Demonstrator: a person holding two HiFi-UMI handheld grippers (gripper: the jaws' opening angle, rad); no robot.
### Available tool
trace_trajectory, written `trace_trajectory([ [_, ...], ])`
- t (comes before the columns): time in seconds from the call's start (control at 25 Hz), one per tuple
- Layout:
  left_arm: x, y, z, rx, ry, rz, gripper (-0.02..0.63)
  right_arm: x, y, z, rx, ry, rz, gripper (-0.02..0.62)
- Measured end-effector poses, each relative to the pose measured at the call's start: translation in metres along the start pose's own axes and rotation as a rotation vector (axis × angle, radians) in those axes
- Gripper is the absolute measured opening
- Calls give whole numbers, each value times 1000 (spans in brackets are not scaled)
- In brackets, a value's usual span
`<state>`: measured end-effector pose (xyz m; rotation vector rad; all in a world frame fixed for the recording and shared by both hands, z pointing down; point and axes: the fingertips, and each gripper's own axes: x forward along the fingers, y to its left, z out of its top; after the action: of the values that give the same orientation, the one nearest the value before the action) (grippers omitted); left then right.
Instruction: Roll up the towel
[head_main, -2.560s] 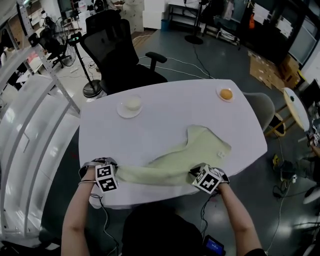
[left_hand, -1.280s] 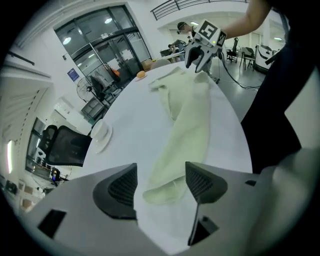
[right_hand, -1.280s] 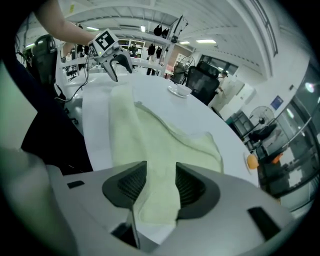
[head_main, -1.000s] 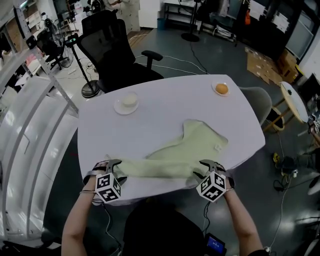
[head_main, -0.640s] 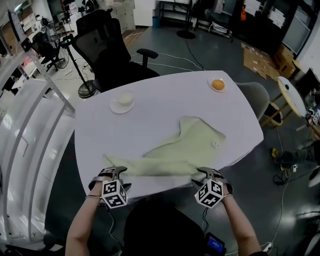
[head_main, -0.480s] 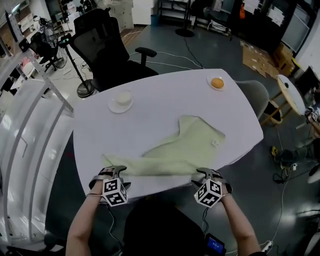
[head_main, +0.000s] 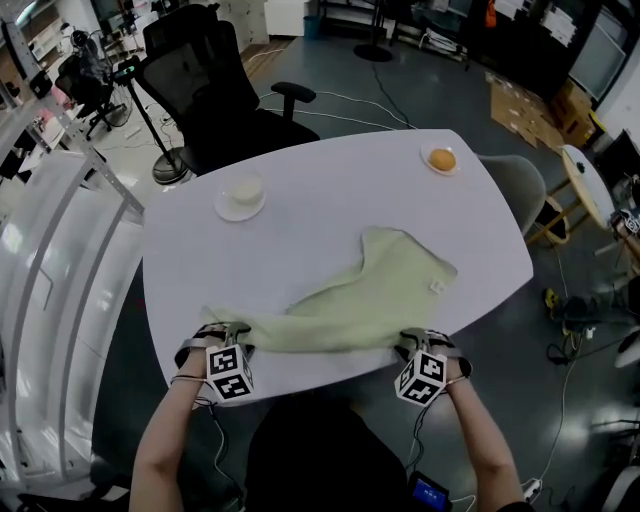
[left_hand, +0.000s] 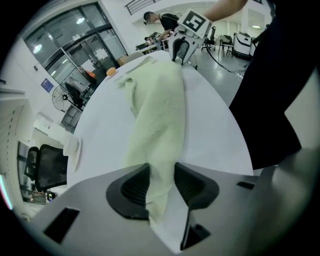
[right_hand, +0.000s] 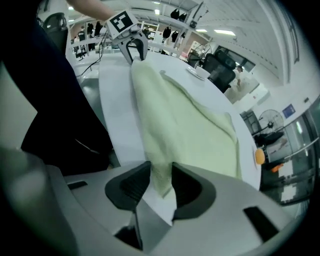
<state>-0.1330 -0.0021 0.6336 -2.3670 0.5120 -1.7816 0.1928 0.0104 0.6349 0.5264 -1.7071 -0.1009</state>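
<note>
Head view has the pale green terry-cloth towel (head_main: 375, 295) lying unrolled on the white rounded table (head_main: 330, 190). It spreads from the six o'clock edge out toward two o'clock, and its far part is wide and rumpled. My left gripper (head_main: 224, 332) is at the towel's seven o'clock corner and my right gripper (head_main: 413, 340) at its five o'clock corner, both by the table's near rim. In each gripper view the jaws have just been closing, and the cloth's hem sits pinched between the dark pads (left_hand: 134, 186), so I read both as clamped on the towel. I judge the task barely begun. The near edge is grasped, no turn of roll is formed yet, and the whole length toward twelve o'clock is left to wind up.
</note>
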Motion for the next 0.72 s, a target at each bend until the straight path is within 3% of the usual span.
trace_trajectory([
  [0.2, 3, 3, -7, 33, 35, 36, 81, -1, 0, -5, -134, 49, -61, 45],
  [0.72, -37, 11, -24, 66, 99, 153, 61, -39, -6, 18, -217, -23, -122, 32],
])
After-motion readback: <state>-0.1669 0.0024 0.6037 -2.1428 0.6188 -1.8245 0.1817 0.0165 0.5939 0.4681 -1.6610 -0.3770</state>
